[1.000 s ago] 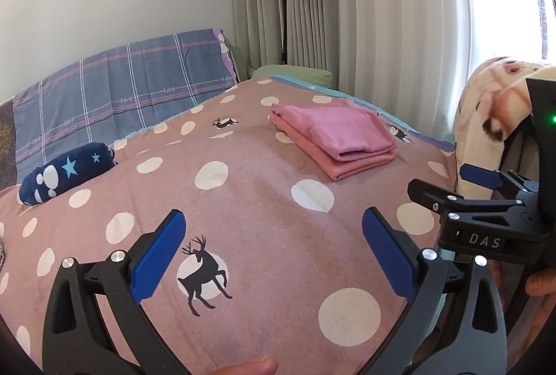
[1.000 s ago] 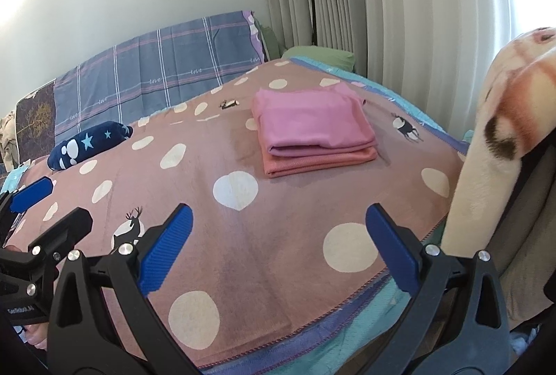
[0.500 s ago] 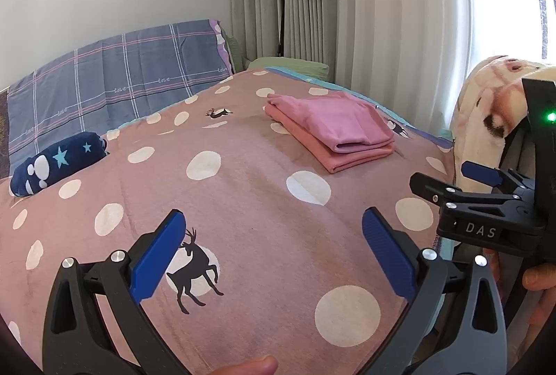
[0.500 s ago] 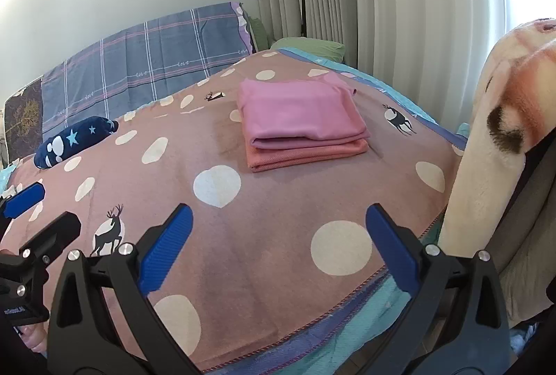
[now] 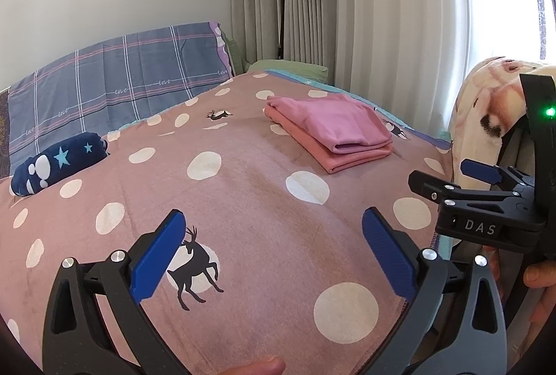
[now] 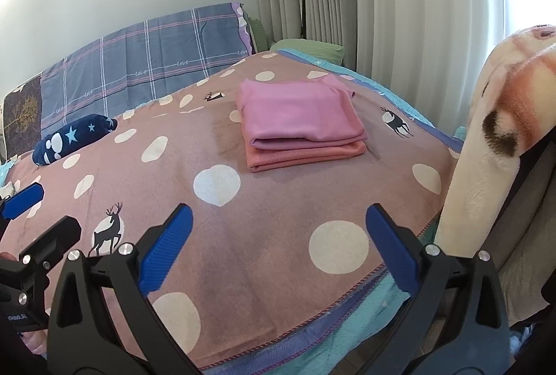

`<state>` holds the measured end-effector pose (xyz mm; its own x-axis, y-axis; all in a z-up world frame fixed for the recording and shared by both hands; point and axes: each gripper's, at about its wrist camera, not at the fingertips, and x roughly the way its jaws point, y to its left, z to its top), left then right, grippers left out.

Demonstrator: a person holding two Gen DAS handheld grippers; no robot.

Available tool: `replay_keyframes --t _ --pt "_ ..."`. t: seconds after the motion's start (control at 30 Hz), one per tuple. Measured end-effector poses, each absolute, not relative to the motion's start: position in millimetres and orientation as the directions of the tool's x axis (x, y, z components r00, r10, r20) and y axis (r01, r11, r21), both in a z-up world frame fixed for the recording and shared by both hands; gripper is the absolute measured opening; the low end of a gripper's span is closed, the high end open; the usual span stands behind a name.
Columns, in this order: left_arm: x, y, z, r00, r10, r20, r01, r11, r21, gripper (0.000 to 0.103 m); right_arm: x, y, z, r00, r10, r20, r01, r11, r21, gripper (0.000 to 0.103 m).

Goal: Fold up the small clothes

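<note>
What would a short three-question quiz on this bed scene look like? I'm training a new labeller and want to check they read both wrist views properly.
1. True or false: the left gripper holds a garment.
2. Multiple choice: on the folded stack, the pink garment lies (A) on top of the salmon garment, (B) under it, (C) beside it.
3. Fill in: the navy star-patterned roll lies near the ____ pillow.

Key:
1. False; both it and the right gripper are open and empty above the polka-dot blanket.
2. A.
3. Plaid.
</note>
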<state>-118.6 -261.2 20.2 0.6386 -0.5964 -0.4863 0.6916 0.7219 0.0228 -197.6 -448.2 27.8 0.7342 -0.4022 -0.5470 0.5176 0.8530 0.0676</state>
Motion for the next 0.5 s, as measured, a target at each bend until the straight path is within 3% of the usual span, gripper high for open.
replay_keyframes --t 0.5 --pt "-119.4 -259.3 20.5 0.650 -0.583 -0.487 0.675 0.737 0.019 0.102 -198.5 -443.9 31.0 0.734 -0.414 -0.538 0.515 0.856 0.045 0.101"
